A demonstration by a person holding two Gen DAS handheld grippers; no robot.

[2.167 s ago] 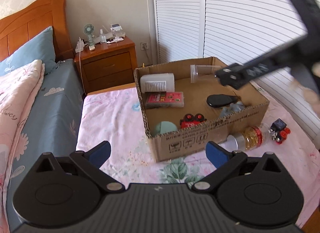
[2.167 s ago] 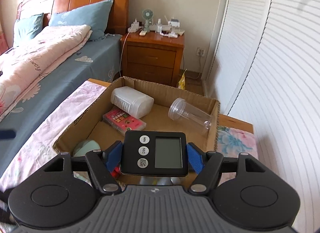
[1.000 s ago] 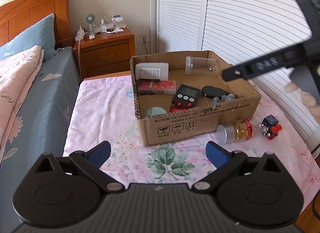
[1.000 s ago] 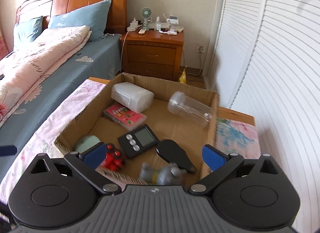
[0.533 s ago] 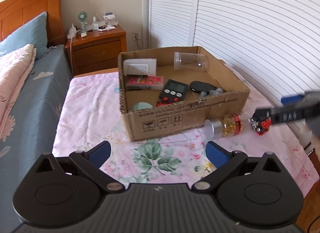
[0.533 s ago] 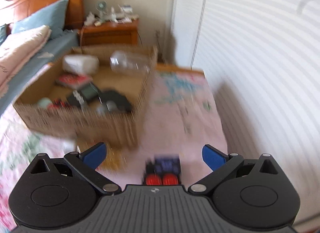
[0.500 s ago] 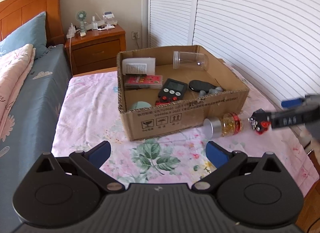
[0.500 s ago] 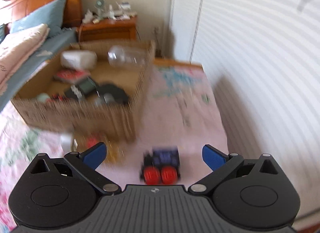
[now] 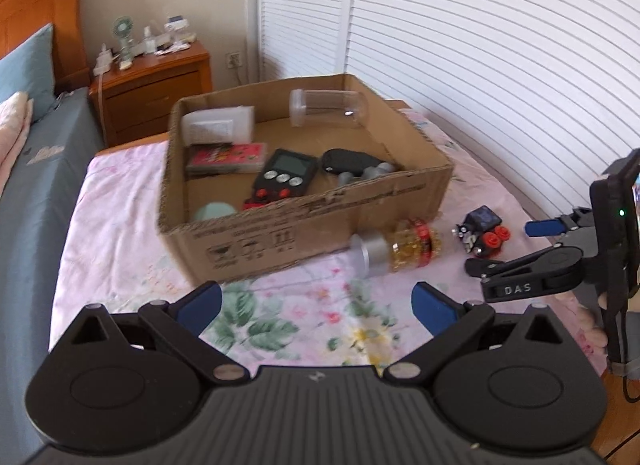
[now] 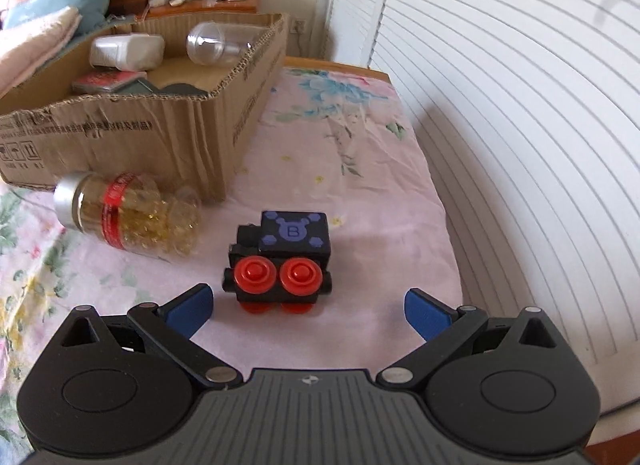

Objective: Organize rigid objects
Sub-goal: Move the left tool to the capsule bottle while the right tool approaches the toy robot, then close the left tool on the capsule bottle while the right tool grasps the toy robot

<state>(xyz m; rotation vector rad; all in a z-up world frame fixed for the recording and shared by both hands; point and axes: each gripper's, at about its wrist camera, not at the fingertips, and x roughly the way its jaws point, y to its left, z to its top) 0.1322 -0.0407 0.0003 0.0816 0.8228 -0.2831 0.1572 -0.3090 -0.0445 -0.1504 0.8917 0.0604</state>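
The right claw (image 10: pixel 307 312) sits low over the pink floral cloth (image 10: pixel 360 169), its blue-padded fingers spread wide, and dead ahead of it stands the little black toy block vehicle with two red round wheels and a purple "B" tile on top (image 10: pixel 282 261). The toy is between the fingers' line of reach but not yet between the pads; it stands just beyond them, upright, touching nothing but the cloth. So the step in hand looks like the approach to a pick-up.

Just beside the toy, to its left, lies the clear glass jar of golden capsules with a silver lid and red band (image 10: pixel 128 217), on its side against the front corner of the open brown cardboard box (image 10: pixel 132 145). Both are outside the box, so two pieces look left to tidy away.

From the left wrist view, the box already holds a black digital timer (image 9: pixel 285 173), a clear plastic cup (image 9: pixel 328 108), a white tub (image 9: pixel 218 125) and a red flat pack (image 9: pixel 226 157), plus a dark item or two I can't quite make out. The left claw (image 9: pixel 316 305) hangs back, wide open and empty, well apart from everything.

Next move, as I read it: ease the right claw forward until the pads flank the toy's black body, then close. The studded sides may slip, so a square, centred grip matters.
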